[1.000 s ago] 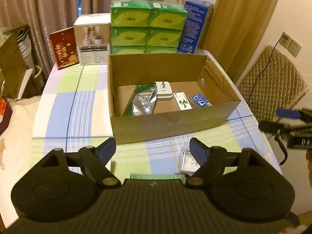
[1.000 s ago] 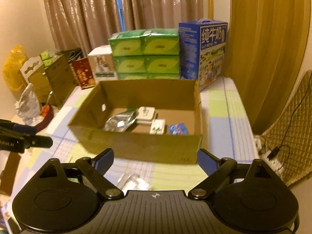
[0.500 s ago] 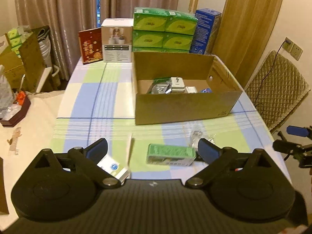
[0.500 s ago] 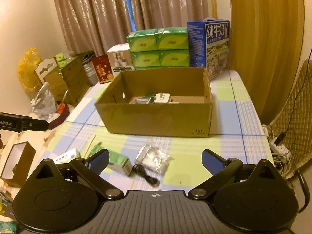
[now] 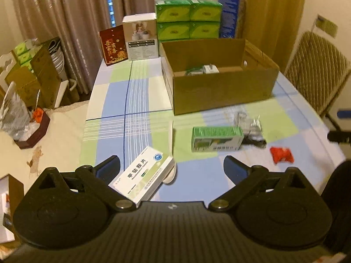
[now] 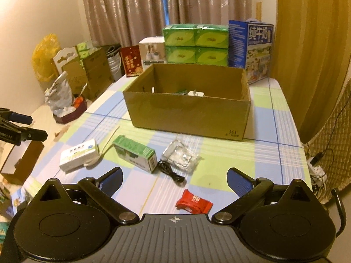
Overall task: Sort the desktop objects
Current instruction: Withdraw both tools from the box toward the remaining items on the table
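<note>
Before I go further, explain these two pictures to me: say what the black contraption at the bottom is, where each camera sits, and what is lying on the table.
Each picture comes from a camera mounted on a hand-held gripper, looking forward along its two fingers. The black shape at the bottom is the gripper itself. One view shows the left gripper, the other the right gripper. Both are open and hold nothing.

On the checked tablecloth stands an open cardboard box with a few items already inside. In front of it lie a white medicine box, a green box, a clear plastic packet, a black cable and a red packet. More boxes are stacked behind.
</note>
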`<state>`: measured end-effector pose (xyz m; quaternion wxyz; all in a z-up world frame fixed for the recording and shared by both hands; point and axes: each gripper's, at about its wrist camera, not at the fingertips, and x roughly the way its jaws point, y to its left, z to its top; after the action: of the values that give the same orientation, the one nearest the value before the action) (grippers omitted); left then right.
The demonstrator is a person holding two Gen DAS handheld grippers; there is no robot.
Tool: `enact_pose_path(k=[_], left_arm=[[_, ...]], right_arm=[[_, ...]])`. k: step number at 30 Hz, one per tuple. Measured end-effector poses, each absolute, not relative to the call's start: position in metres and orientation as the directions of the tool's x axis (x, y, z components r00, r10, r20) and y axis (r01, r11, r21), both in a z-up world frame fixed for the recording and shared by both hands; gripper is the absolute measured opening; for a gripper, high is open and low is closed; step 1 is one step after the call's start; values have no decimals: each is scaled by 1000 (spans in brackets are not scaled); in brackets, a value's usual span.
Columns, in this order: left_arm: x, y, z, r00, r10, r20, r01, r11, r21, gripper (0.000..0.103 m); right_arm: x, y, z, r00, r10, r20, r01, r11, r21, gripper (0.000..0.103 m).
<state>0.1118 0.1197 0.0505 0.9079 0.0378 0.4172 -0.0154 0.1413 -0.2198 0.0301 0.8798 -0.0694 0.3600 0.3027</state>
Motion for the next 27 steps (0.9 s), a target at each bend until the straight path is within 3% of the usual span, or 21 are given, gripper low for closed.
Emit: enact_pose_path(k=[27], left_arm=[[108, 156, -5, 564, -31, -825, 145, 987, 62, 99]], right_arm=[[140, -168, -15, 483, 465, -742, -651, 758, 51, 99]])
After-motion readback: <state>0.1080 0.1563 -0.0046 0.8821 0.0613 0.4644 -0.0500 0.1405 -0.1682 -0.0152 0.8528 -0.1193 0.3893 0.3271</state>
